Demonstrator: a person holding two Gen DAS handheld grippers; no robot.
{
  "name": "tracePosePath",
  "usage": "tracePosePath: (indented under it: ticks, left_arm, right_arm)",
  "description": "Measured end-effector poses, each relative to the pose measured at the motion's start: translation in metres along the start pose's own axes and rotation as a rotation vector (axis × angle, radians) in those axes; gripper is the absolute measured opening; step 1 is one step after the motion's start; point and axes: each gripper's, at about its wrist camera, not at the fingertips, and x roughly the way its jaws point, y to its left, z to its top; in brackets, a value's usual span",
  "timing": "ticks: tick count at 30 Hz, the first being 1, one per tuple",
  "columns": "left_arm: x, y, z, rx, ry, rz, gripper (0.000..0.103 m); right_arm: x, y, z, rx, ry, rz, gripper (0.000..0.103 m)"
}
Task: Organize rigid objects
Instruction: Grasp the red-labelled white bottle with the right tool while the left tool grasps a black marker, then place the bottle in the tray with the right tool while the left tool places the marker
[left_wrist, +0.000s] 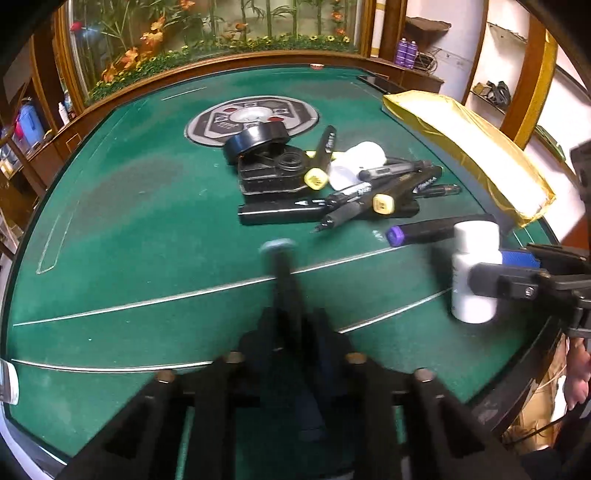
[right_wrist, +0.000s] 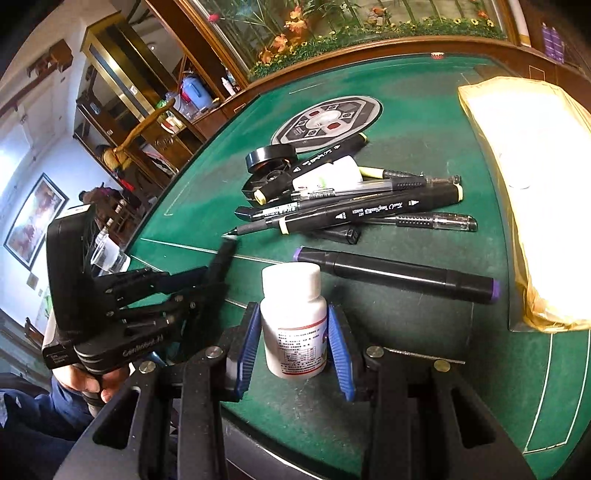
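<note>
Markers (right_wrist: 369, 212) read "ART MARKER"; bottle (right_wrist: 294, 325) label print illegible.

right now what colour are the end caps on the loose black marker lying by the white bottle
Purple, on both ends of the marker; the right wrist view shows it best.

We count one round panel (left_wrist: 251, 120) set in the surface (left_wrist: 129, 221); all positions below refer to it.

- Tape rolls (left_wrist: 256, 142): one, at the panel's near edge.
- Black cases (left_wrist: 273, 177): one, under the roll.
- White bottles (right_wrist: 328, 173): two, one lying just nearer than the panel and one standing well nearer.
- Thick markers (right_wrist: 399, 277): five, all nearer than the panel.
- Slim pens (right_wrist: 436, 221): at least four; overlap prevents an exact count.
- Gold packages (right_wrist: 535, 184): one, right of the panel.
</note>
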Motion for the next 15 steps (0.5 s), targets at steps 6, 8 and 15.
tracePosePath:
  ticks: [6,8,15]
  left_arm:
    - [-0.002,0.036,0.004,-0.102,-0.010,-0.016,0.017]
    - [-0.003,0.041,0.005,-0.108,-0.017,0.002,0.017]
    - [0.000,0.030,-0.002,-0.025,-0.043,0.063,0.018]
  right_arm:
    - [-0.006,-0.004,-0.005,0.023,-0.013,0.013,0.035]
    - [-0.006,-0.005,-0.005,0.028,-0.014,0.016,0.035]
    - [-0.001,0.004,-0.006,0.011,-0.018,-0.003,0.035]
